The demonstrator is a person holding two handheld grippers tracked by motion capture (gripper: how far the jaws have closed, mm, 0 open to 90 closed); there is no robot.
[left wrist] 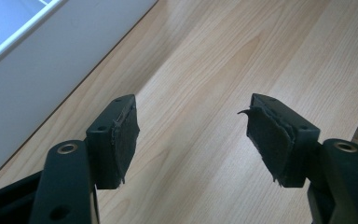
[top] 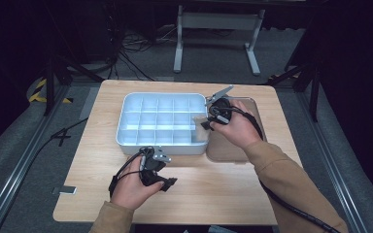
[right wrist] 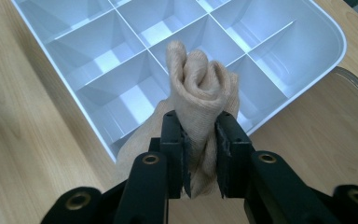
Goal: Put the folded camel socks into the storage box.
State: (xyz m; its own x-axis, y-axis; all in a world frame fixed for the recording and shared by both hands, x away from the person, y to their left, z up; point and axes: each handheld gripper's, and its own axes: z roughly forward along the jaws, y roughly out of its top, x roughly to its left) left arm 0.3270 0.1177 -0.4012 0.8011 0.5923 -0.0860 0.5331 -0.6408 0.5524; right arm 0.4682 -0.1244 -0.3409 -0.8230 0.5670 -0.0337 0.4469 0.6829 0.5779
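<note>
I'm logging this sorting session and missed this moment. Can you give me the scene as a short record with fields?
held item: rolled beige cloth, pinched upright in the right tool
right tool place: over the near right corner of the white divided tray
tray contents: compartments in view look bare
left tool: open, nothing between its pads, over the wooden table beside the tray's wall

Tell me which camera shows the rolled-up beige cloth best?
The right gripper view: the rolled beige cloth sits close up, squeezed in the right tongs above the white divided tray. The high view shows it small by the tray's right edge. The left gripper view shows table and tray wall.
</note>
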